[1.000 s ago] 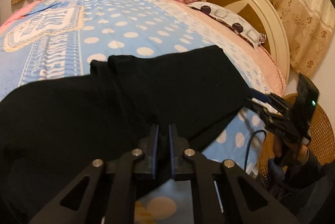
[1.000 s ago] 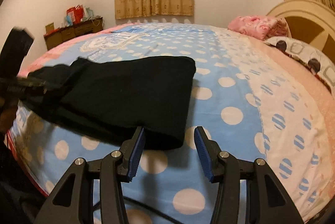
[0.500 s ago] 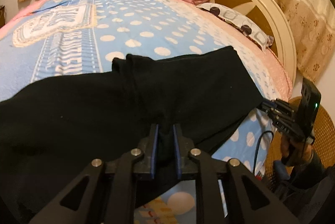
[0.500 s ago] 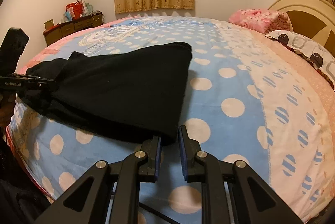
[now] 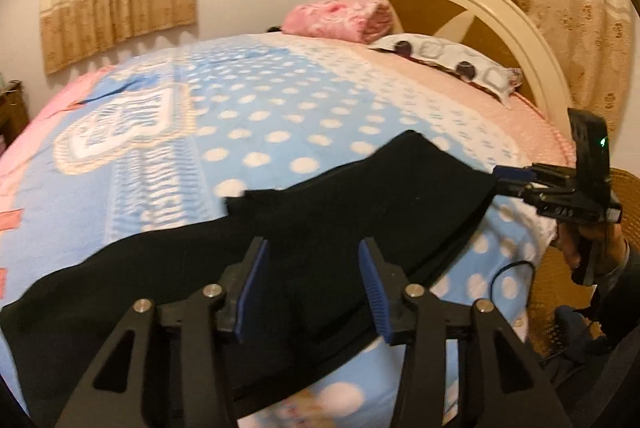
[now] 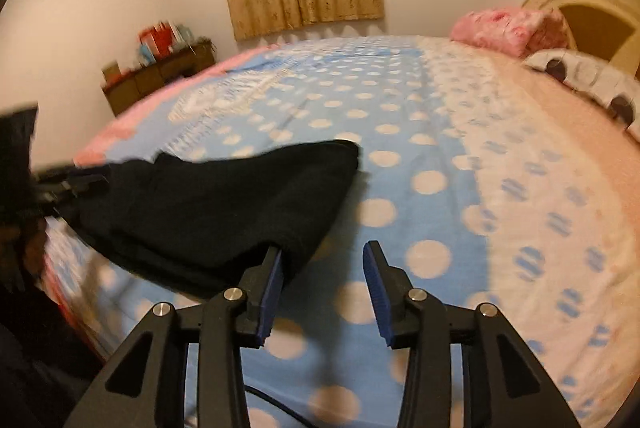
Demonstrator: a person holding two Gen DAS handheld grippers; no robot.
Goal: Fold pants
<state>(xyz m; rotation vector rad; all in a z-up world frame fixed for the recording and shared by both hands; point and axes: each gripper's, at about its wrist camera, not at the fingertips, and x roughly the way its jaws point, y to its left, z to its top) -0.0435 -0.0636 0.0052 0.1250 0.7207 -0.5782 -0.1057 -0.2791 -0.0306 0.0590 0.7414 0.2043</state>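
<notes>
I see both grippers have let go: left gripper (image 5: 312,288) and right gripper (image 6: 324,292) jaws opening, empty, over the folded black fabric pants (image 5: 360,212) on the bed (image 5: 280,108).

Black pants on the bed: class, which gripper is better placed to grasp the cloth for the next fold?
Left, probably. The left gripper is opening with the pants between its fingers; the right gripper, also opening, sits beside the pants' corner.

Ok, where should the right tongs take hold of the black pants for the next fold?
Probably the near right corner of the black pants, approached low from the bed's near edge. That corner lies flat on the blanket, its edge by the right tongs, whose jaws are opening with no cloth clamped.
</notes>
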